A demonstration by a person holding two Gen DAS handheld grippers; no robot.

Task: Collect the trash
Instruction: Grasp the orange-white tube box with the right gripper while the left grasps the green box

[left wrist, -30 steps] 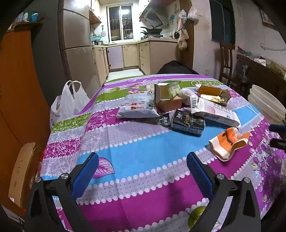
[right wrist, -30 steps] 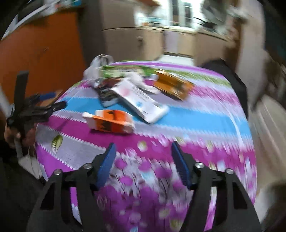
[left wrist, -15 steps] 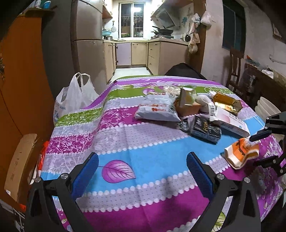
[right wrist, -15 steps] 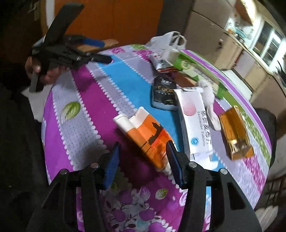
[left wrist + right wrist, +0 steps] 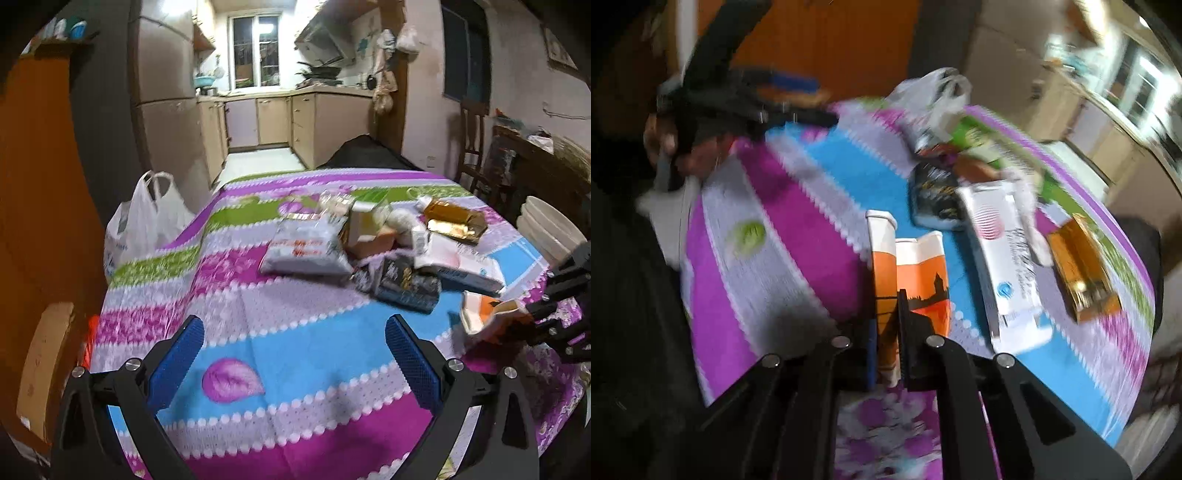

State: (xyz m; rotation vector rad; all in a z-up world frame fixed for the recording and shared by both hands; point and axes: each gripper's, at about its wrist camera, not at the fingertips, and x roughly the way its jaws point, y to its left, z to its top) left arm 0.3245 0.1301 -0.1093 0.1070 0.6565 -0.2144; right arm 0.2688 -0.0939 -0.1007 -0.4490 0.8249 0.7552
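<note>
- right tongs (image 5: 886,354) have gone from standing apart above the orange carton (image 5: 908,280) to clamped on its near end; carton lies on the tablecloth (image 5: 812,236) just beside the white box (image 5: 1004,266).
- judged: first piece of trash is secured, ready to lift.
- left tongs (image 5: 295,354) apart, holding nothing.
- white bag (image 5: 144,221) sits off the table's far edge.
- motion blur hides the labels; contact under the carton is unseen.
</note>
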